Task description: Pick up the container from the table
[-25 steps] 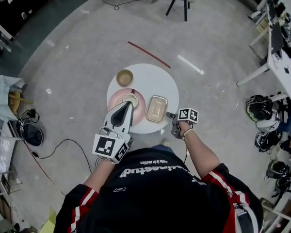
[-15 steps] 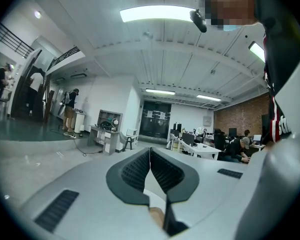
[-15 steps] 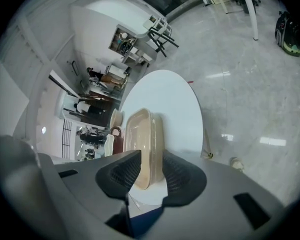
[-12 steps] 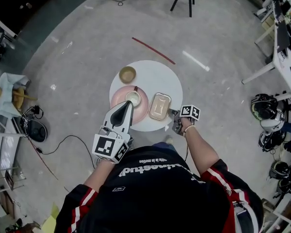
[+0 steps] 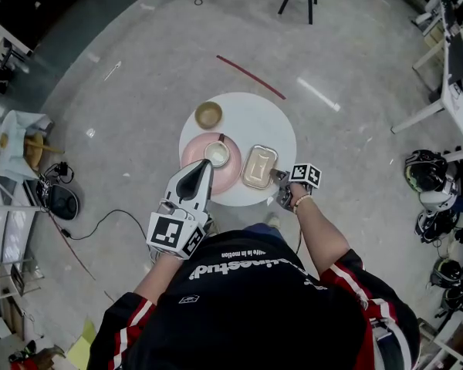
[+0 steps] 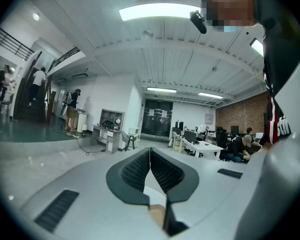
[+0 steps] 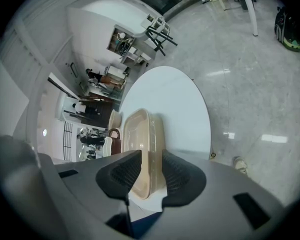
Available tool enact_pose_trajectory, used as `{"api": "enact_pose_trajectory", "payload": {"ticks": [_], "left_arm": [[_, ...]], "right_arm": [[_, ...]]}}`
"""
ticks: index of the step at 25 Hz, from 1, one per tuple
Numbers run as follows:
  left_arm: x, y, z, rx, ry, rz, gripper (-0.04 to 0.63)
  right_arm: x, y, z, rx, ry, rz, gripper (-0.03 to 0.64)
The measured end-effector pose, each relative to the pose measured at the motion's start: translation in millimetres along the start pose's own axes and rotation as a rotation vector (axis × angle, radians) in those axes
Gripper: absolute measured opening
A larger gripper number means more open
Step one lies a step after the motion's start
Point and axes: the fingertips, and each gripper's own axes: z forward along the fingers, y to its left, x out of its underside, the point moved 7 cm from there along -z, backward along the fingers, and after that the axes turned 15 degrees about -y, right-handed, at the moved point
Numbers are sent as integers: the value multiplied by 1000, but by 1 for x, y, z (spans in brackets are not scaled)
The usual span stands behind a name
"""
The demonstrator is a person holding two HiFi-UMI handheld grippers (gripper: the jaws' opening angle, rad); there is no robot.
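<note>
- Beige rectangular plastic container (image 5: pixel 258 166), shallow, with rounded corners and a raised rim: one only, lying flat on the right half of the round white table (image 5: pixel 247 118), just right of the plate.
- Left gripper (image 5: pixel 207 168), a grey shell with black ribbed pads, is held up over the table's near left edge. In the left gripper view its jaws (image 6: pixel 150 156) are pressed together with nothing between them.
- One small tan bowl (image 5: pixel 209 115), round and glossy, stands alone at the table's far left.
- One round pink plate (image 5: pixel 194 151), smooth and flat, carries one small white cup (image 5: pixel 217 153).
- Right gripper (image 5: pixel 278 177) reaches the container's near right end. In its own view the narrowed jaws (image 7: pixel 151 159) clamp the container (image 7: pixel 140 139) by its near rim, ribbed pads against both sides.
- Two marker cubes, one per gripper: left (image 5: pixel 174 233), right (image 5: pixel 305 175).
</note>
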Motion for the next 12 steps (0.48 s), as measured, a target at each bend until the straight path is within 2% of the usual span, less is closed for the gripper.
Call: {"api": "enact_pose_trajectory", "payload": {"ticks": [12], "left_arm": [[0, 3, 1, -16, 6, 3, 25]], "right_arm": [[-5, 1, 4, -29, 1, 32, 94]]}}
